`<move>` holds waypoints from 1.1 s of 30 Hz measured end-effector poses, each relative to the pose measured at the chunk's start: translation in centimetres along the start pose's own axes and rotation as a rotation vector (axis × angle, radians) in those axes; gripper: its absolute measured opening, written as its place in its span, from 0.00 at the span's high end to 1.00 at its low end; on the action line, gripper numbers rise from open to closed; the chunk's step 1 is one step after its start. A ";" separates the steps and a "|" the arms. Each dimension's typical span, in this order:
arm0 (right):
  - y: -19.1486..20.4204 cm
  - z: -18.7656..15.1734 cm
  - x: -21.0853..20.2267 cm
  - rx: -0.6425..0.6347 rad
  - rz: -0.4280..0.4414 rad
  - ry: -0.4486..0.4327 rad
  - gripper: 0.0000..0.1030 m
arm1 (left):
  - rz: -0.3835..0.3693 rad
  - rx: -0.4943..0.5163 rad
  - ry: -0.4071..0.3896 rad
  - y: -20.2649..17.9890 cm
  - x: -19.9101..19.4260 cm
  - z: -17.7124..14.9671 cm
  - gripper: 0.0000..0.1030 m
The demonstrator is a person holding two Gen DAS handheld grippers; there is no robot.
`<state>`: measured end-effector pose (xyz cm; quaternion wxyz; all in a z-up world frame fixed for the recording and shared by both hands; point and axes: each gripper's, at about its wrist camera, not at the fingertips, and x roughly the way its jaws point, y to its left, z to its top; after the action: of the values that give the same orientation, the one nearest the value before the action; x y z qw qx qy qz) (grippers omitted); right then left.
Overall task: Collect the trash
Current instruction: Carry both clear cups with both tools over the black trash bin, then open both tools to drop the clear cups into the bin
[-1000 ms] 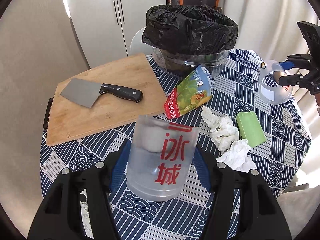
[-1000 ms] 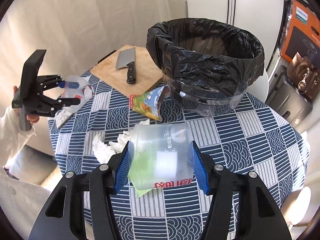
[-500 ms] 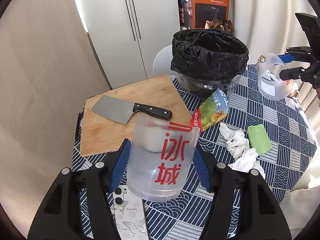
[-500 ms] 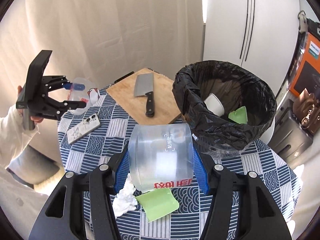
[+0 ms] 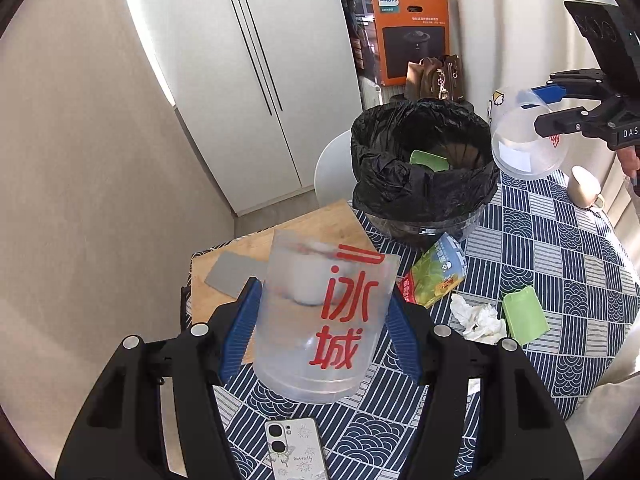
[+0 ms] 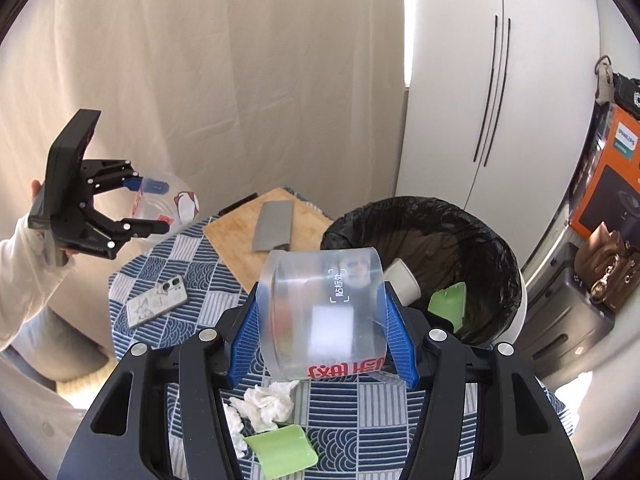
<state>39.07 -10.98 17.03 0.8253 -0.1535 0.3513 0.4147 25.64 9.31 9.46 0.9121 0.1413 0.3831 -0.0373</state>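
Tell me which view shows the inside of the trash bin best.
The right wrist view: it looks down into the black-lined trash bin, showing a white paper cup and a green piece inside. The left wrist view sees the bin from farther off, with only a green scrap visible inside.

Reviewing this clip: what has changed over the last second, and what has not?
Both grippers rose from the table, each carrying its clear plastic cup: the left gripper with the left cup, the right gripper with the right cup, which now hangs near the bin rim. Both grips unchanged. The cleaver, snack packet, tissues and green piece lie as before.
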 end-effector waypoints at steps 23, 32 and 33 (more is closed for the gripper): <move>-11.0 1.5 4.5 0.035 -0.014 -0.015 0.49 | -0.166 0.175 -0.075 -7.9 7.1 13.6 0.40; -13.4 1.2 5.6 0.032 -0.078 -0.031 0.19 | -0.152 0.184 -0.151 -9.8 8.4 17.1 0.08; -13.7 1.1 5.3 0.032 -0.070 -0.041 0.19 | -0.139 0.178 -0.164 -9.8 8.2 17.2 0.06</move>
<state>52.56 -15.67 13.51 0.8487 -0.1440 0.3354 0.3828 41.53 -4.64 12.85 0.9195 0.1910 0.3111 -0.1456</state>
